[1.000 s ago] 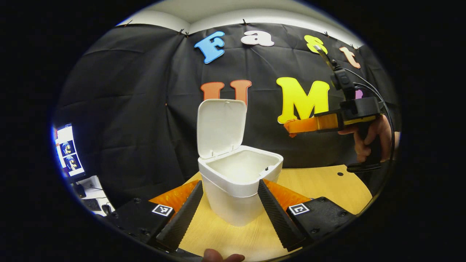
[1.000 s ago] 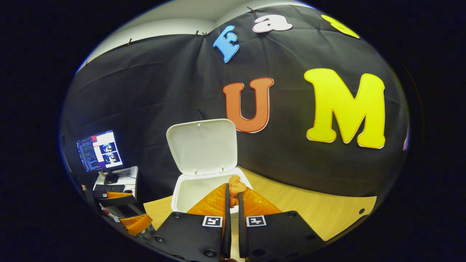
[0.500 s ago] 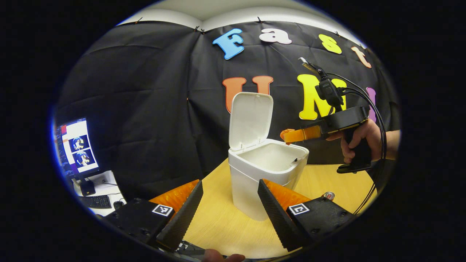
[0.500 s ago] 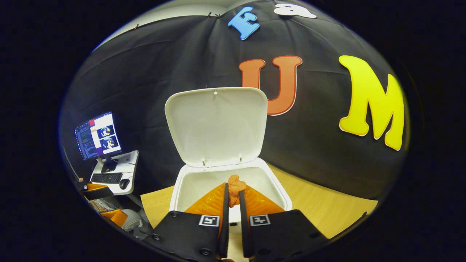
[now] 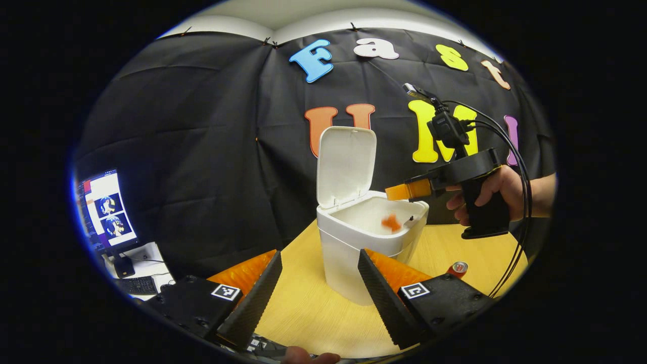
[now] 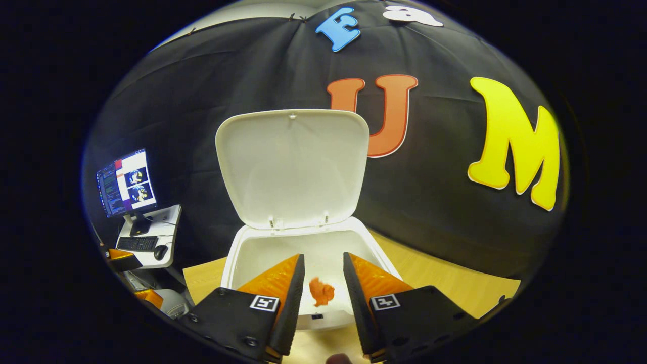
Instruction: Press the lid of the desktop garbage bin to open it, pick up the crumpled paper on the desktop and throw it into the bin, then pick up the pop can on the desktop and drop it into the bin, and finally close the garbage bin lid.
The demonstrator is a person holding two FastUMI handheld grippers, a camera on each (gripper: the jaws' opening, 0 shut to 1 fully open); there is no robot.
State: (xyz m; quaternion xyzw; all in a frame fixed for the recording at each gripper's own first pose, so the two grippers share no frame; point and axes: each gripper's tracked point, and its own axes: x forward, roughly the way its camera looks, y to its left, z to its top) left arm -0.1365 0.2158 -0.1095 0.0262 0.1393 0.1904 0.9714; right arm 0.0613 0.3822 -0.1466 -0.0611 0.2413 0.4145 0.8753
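The white garbage bin [image 5: 354, 253] stands on the wooden table [image 5: 303, 316] with its lid [image 5: 346, 164] upright and open. A crumpled orange paper [image 5: 390, 222] is in mid-air inside the bin's mouth, blurred. Above the bin's right rim a hand holds my right gripper [image 5: 393, 192]. In the right gripper view that gripper [image 6: 323, 258] is open over the bin [image 6: 237, 258], and the paper [image 6: 322, 292] drops free between its fingers, below the lid [image 6: 292, 167]. My left gripper [image 5: 318, 255] is open in front of the bin, holding nothing. A red pop can [image 5: 459, 268] stands on the table to the right.
A monitor [image 5: 108, 210] and a keyboard [image 5: 136, 285] sit on a side desk beyond the table's left edge; the same monitor [image 6: 126, 182] appears at the left of the right gripper view. Cables [image 5: 515, 151] trail from the right gripper. The black cloth wall rises close behind the bin.
My right gripper has opened and let go of the crumpled paper, which now falls into the bin. The left gripper has hardly moved in the last half second.
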